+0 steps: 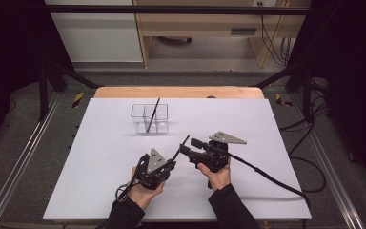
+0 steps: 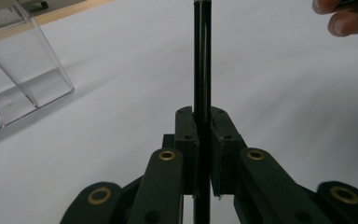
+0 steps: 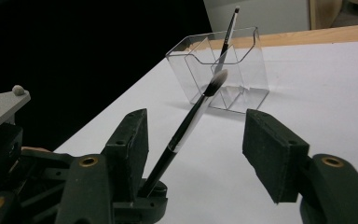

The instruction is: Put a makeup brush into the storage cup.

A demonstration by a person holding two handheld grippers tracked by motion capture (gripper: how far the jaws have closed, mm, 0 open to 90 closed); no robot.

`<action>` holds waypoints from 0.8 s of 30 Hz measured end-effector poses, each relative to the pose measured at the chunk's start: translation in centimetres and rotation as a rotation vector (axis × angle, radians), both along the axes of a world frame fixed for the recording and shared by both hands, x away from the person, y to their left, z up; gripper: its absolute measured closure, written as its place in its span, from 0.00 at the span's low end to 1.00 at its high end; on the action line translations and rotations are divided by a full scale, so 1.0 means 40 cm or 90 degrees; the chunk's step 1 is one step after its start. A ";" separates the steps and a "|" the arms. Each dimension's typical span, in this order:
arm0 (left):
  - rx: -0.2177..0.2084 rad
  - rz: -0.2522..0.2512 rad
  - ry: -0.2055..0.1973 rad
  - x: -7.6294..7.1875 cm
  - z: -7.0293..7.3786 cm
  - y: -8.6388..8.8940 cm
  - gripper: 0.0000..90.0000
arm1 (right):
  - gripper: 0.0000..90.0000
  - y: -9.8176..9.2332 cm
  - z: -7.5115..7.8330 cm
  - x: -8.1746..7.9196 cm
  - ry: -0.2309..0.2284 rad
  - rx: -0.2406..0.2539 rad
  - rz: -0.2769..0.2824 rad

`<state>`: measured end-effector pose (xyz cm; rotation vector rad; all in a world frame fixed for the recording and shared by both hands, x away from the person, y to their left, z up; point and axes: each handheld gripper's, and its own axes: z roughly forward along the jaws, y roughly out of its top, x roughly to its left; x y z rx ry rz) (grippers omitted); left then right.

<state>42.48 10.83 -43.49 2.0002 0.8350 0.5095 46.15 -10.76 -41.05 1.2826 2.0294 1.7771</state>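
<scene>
Brush (image 1: 181,147) tilts toward organizer (image 1: 150,119).

A clear divided holder (image 1: 150,118) stands toward the white table's (image 1: 267,124) far edge, left of its middle, one dark brush (image 1: 153,113) leaning upright inside, tip above the rim.

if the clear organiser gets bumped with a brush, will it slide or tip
The clear organiser looks thin-walled and light on a smooth white table, so it would probably slide. The brush leaning in it reaches above its rim, so a knock there might tip it.
</scene>
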 end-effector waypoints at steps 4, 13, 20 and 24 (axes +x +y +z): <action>-0.006 0.001 -0.002 -0.002 0.002 -0.008 0.92 | 0.50 0.000 0.000 -0.001 0.001 0.006 -0.001; -0.010 -0.001 -0.003 -0.006 0.002 -0.016 0.92 | 0.63 0.004 -0.002 -0.002 0.006 0.019 -0.001; -0.010 -0.005 -0.008 -0.014 0.001 -0.025 0.92 | 0.74 0.006 -0.005 -0.004 0.010 0.021 0.009; -0.009 -0.005 -0.008 -0.016 -0.001 -0.026 0.92 | 0.77 0.005 -0.005 -0.005 0.011 0.024 0.011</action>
